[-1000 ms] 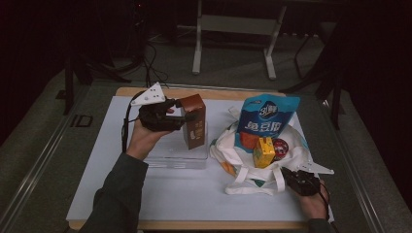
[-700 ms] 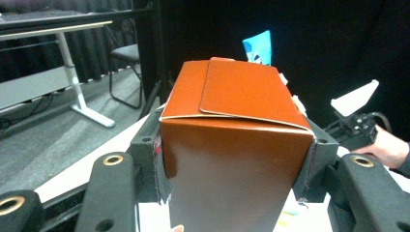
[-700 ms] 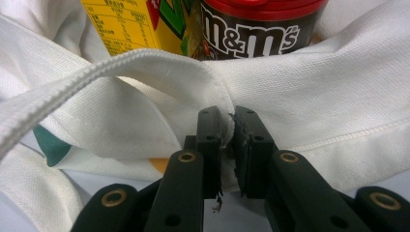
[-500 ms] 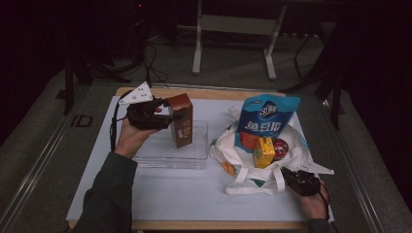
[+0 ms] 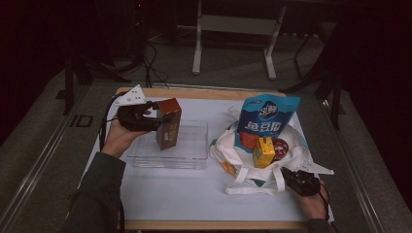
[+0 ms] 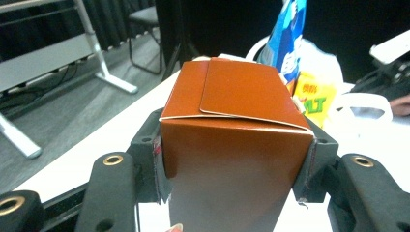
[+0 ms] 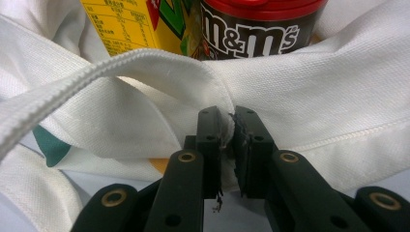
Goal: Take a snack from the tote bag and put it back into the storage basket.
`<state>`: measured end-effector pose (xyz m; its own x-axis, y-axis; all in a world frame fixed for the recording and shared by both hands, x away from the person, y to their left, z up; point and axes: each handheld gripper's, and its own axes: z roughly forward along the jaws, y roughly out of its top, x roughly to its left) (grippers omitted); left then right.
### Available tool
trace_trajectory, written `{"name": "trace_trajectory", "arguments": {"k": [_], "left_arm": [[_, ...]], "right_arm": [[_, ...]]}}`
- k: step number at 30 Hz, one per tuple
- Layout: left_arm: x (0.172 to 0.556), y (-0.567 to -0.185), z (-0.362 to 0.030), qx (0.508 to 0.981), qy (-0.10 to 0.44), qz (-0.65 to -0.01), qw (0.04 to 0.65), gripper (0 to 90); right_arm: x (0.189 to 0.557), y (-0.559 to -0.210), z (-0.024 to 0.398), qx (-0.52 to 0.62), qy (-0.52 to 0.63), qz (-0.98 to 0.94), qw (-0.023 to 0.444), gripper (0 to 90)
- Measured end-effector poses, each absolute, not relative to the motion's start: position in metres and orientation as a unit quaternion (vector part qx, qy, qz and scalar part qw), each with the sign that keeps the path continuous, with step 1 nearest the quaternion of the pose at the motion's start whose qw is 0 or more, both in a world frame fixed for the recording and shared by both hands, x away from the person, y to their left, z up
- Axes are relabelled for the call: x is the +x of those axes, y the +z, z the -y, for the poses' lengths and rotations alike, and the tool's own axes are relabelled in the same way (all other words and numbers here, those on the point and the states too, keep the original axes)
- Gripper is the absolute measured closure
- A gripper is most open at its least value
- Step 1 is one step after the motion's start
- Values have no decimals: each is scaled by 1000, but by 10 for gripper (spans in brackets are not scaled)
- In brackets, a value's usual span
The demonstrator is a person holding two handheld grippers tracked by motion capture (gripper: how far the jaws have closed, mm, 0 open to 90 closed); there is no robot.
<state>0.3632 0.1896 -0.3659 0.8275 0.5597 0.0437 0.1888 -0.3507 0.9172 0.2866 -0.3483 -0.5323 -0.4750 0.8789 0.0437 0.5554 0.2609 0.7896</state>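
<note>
My left gripper [image 5: 154, 121] is shut on a brown carton [image 5: 168, 124], held upright over the clear plastic tray [image 5: 194, 155]. In the left gripper view the brown carton [image 6: 237, 140] sits squeezed between both jaws. A white cloth bag [image 5: 243, 165] lies at the right, holding a blue snack pouch [image 5: 265, 119], a yellow juice box [image 5: 264, 152] and a red-lidded M&M's tub [image 5: 280, 147]. My right gripper [image 5: 296, 177] is shut on the bag's edge; in its own view the right gripper [image 7: 231, 130] pinches white cloth [image 7: 300, 96] below the yellow juice box [image 7: 125, 24] and the M&M's tub [image 7: 256, 24].
The white mat [image 5: 184, 194] covers a wooden table [image 5: 209, 92]. Metal stand legs [image 5: 197, 48] and cables [image 5: 150, 53] lie on the floor beyond the far edge. A rail [image 5: 43, 155] runs along the left side.
My left gripper has carried the brown carton leftward and lower, over the clear tray. The right gripper has held still on the bag.
</note>
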Motion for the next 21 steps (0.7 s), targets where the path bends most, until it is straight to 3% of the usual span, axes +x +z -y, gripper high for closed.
{"name": "trace_trajectory", "arguments": {"k": [21], "left_arm": [[369, -382, -211, 833, 165, -251, 465, 428]], "right_arm": [[286, -532, 348, 469, 388, -765, 209, 813]]}}
